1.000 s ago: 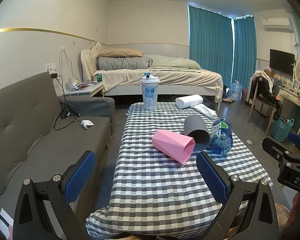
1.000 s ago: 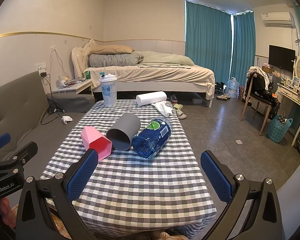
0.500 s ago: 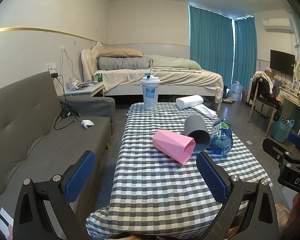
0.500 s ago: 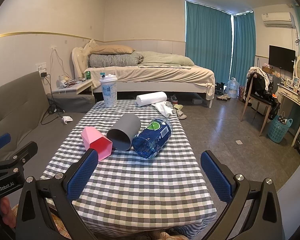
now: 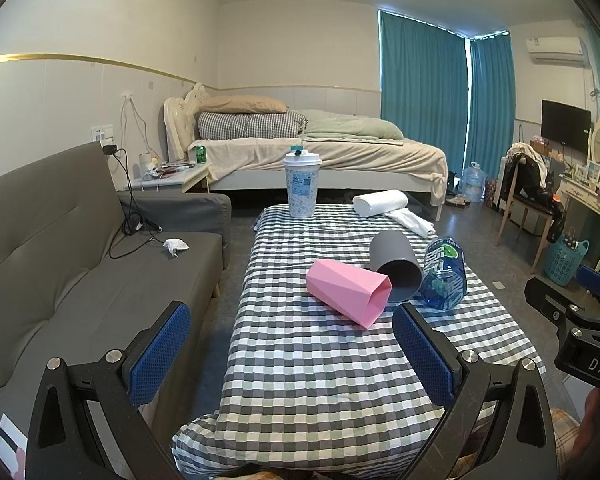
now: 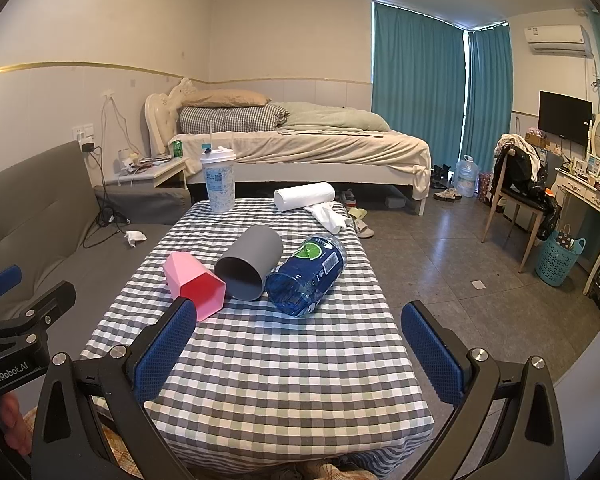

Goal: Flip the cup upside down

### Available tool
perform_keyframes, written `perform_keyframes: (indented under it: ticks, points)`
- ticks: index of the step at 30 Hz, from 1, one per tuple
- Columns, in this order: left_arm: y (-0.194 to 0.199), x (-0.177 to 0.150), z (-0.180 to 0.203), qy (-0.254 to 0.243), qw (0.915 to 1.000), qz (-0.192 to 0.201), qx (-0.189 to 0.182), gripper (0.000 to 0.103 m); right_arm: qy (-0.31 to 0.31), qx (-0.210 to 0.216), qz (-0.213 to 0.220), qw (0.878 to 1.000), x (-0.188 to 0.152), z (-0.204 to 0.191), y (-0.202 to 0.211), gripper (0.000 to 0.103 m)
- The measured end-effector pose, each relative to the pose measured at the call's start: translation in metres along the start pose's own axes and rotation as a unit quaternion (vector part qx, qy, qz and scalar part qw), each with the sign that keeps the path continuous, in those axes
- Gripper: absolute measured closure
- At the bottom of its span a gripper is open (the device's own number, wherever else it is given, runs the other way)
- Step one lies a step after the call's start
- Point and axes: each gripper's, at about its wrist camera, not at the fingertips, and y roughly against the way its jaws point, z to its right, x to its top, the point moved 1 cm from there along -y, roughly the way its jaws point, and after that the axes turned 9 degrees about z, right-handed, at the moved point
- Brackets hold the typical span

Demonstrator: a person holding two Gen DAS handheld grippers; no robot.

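Note:
A pink faceted cup (image 5: 348, 290) (image 6: 196, 284) lies on its side on the checked table (image 5: 312, 368) (image 6: 284, 364), mouth toward me. A grey cup (image 5: 396, 264) (image 6: 250, 266) lies on its side beside it, and a blue bottle (image 5: 444, 276) (image 6: 308, 278) lies to the right of that. My left gripper (image 5: 292, 348) is open and empty, held back above the table's near end. My right gripper (image 6: 298, 348) is open and empty, also short of the cups.
A tall white lidded tumbler (image 5: 301, 184) (image 6: 219, 180) stands at the far end, with a paper towel roll (image 5: 380, 203) (image 6: 304, 196) and a white cloth (image 6: 328, 216). A grey sofa (image 5: 60, 264) runs along the left. A bed, chair and basket lie beyond.

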Motion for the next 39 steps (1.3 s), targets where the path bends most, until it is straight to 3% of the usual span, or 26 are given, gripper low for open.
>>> perform_keyframes:
  ticks: [31,36,39]
  points:
    - [-0.007,0.002,-0.011,0.015,0.9998,-0.012,0.007,0.000,0.014,-0.003,0.000,1.000,-0.003,-0.008,-0.001,0.000]
    - [-0.022,0.002,-0.017,0.015,0.9989,-0.041,0.016,0.000,0.025,-0.013,-0.036,0.999,-0.004,-0.009,-0.017,0.000]
    - [-0.035,0.003,-0.025,0.025,0.9979,-0.056,0.022,0.000,0.003,0.005,-0.058,0.998,0.000,-0.007,-0.030,0.000]
